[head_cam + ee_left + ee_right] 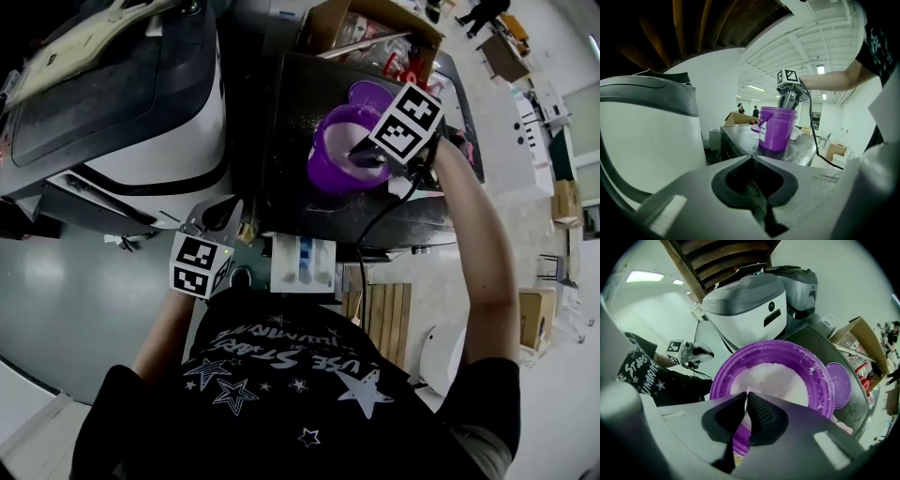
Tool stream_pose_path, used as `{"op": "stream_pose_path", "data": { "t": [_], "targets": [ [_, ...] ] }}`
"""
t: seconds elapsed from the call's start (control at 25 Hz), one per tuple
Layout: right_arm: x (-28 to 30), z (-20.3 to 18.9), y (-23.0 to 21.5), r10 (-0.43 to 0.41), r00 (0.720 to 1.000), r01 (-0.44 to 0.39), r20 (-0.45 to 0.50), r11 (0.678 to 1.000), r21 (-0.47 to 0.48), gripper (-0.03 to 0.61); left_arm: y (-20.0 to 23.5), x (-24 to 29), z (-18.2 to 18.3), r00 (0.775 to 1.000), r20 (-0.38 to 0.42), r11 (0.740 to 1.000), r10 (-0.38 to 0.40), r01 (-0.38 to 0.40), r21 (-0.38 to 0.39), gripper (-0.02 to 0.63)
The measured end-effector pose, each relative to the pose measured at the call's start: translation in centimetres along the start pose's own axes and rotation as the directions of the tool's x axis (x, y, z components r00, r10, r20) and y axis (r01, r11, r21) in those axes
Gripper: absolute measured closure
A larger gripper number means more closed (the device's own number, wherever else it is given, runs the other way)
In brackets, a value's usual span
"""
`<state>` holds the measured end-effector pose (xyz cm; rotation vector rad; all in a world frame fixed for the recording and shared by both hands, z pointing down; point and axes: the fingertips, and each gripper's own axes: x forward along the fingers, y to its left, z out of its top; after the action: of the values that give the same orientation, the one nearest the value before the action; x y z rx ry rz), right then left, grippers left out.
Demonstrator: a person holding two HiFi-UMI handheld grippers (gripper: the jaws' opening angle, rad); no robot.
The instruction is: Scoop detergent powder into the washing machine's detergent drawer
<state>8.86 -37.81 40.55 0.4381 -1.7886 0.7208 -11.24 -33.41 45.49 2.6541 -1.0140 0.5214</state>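
Between the clenched jaws of the right gripper [746, 396] sat a thin white piece [746, 403], above the one purple tub [723, 376] of white detergent powder [773, 376]; that arm reached far across the dark surface [291, 141]. The left gripper [752, 158], jaws clenched on nothing, hung near, left of the one open detergent drawer [302, 262]. One purple lid [839, 385] lay beside the tub.

The tub [328, 161] is sitting on the bench [286, 112], its lid [373, 94] lying just behind, a cardboard box [375, 23] at the far edge.
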Motion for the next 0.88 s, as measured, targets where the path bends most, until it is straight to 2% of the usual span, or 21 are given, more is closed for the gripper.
{"op": "stream_pose_path", "data": {
  "t": [0.24, 0.44, 0.68, 0.88],
  "targets": [
    [-1.2, -0.1, -0.5, 0.017, 0.993, -0.031, 0.116, 0.993, 0.116, 0.541, 0.3, 0.2, 0.0, 1.0, -0.002, 1.0, 0.003, -0.003, 0.002, 0.612],
    [-2.6, 0.0, -0.7, 0.026, 0.966, -0.084, 0.258, 0.973, 0.216, 0.541, -0.6, 0.5, 0.0, 1.0, -0.009, 1.0, -0.011, 0.011, 0.013, 0.612],
    [-4.3, -0.7, -0.6, 0.001, 0.899, -0.158, 0.438, 0.933, 0.322, 0.541, -2.2, 0.3, 0.0, 1.0, -0.011, 1.0, -0.013, 0.013, 0.024, 0.612],
    [-4.6, -1.6, -0.8, -0.076, 0.837, -0.169, 0.542, 0.906, 0.388, 0.541, -3.2, -0.3, -0.4, 1.0, -0.016, 1.0, 0.006, -0.006, 0.03, 0.612]
  ]
}}
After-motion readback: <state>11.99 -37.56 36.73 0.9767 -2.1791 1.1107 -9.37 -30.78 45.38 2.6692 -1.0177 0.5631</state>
